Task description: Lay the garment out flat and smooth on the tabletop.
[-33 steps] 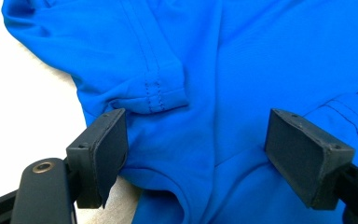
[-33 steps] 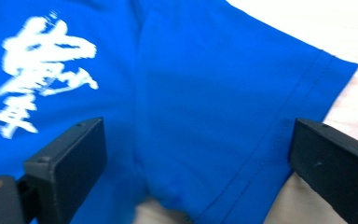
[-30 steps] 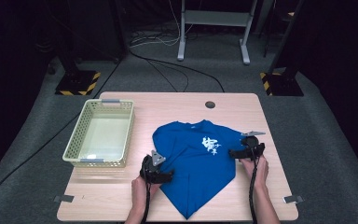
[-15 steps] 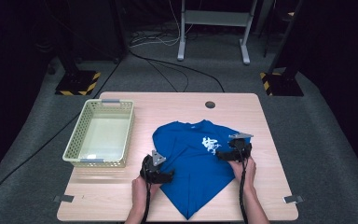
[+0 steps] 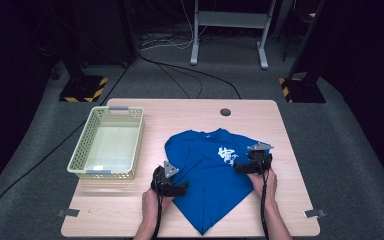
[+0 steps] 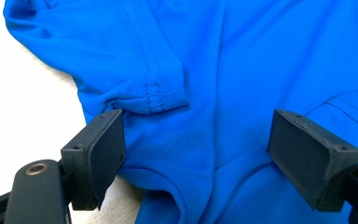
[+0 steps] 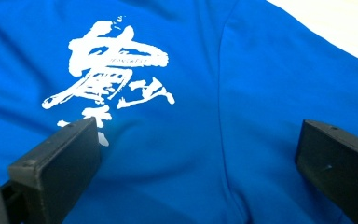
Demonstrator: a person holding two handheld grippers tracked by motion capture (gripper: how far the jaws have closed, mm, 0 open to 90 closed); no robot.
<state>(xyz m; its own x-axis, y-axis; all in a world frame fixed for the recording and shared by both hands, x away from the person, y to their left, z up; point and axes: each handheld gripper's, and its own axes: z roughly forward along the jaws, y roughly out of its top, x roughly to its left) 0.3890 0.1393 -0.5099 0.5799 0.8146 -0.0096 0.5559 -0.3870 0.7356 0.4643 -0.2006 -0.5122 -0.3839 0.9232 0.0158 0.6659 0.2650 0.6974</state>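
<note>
A blue T-shirt (image 5: 207,172) with a white brush-stroke print (image 5: 226,153) lies partly folded on the wooden table (image 5: 190,114), tapering to a point near the front edge. My left gripper (image 5: 180,189) rests at the shirt's left edge. Its jaws stand open over the blue cloth (image 6: 200,107), beside a stitched sleeve hem (image 6: 156,91). My right gripper (image 5: 239,167) sits on the shirt's right side, just right of the print. Its jaws are open too, wide apart above the cloth, with the white print (image 7: 109,65) by the left jaw.
A pale green mesh basket (image 5: 80,162) stands empty on the table's left side. A round cable hole (image 5: 225,112) sits near the far edge. Bare wood lies right of the shirt and along the front edge.
My right gripper has moved left, from the shirt's right edge onto the cloth beside the print. The left gripper has stayed where it was.
</note>
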